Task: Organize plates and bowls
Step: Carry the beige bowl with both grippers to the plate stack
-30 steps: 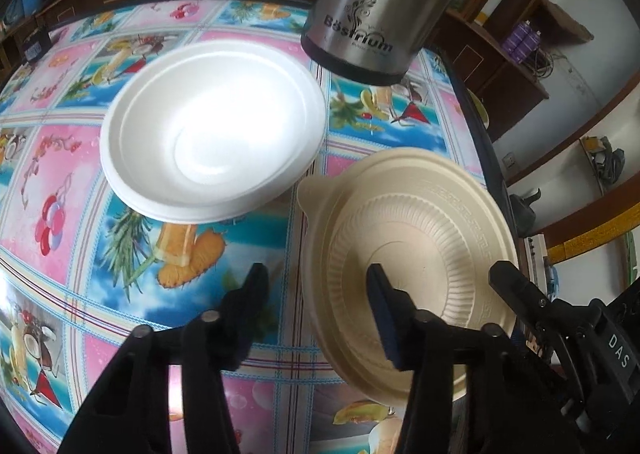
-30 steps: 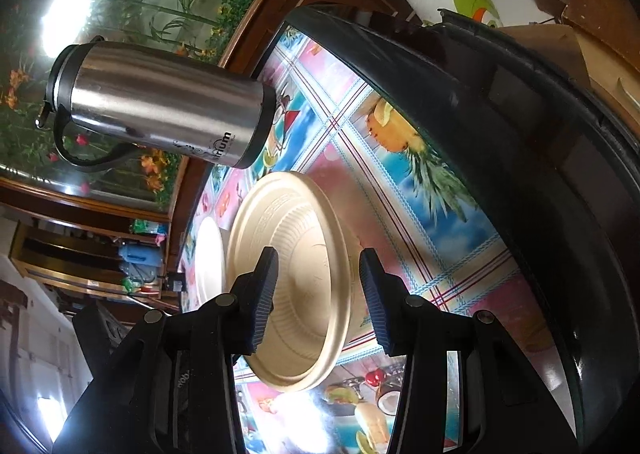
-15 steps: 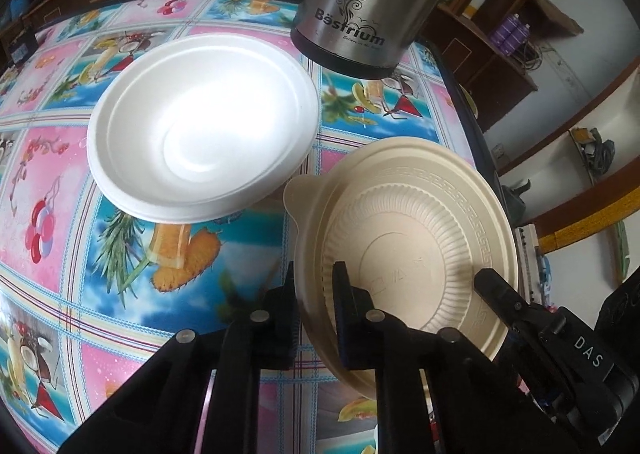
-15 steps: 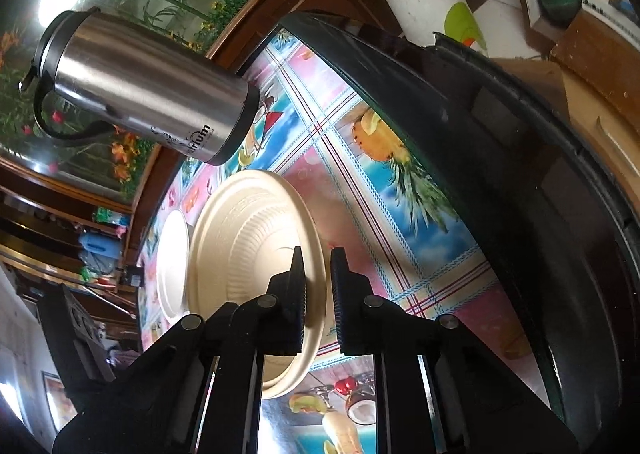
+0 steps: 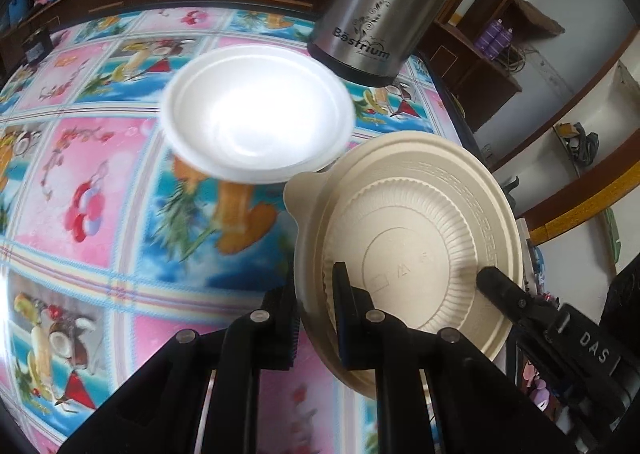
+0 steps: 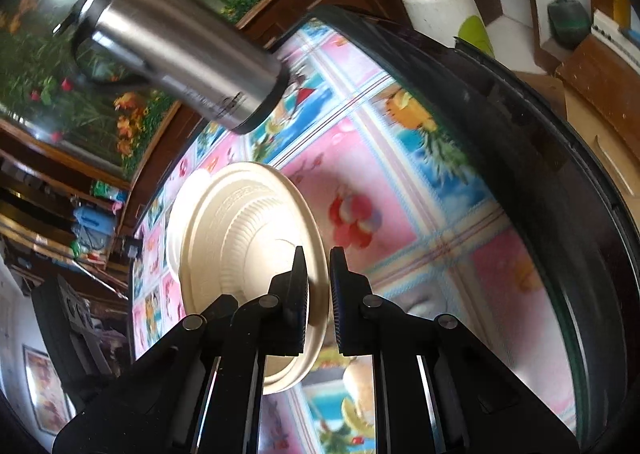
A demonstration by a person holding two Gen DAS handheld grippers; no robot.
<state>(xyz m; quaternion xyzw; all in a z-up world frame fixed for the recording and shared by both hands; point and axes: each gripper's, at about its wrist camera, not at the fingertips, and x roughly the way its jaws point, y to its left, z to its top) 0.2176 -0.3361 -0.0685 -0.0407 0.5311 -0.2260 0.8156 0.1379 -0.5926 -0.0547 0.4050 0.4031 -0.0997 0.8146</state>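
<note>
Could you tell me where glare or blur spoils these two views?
Left wrist: glare washes out the white bowl, and the tablecloth is motion-blurred, while the beige plate stays sharp. Right wrist: the cloth and flask smear; fisheye bends the table's edge.

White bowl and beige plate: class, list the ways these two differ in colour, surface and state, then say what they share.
The white bowl is plain and smooth; the beige plate has ribbing, a patterned rim and a side tab. The white bowl rests free on the table; the beige plate is clamped at its rim by the left gripper and the right gripper. Both are round.
</note>
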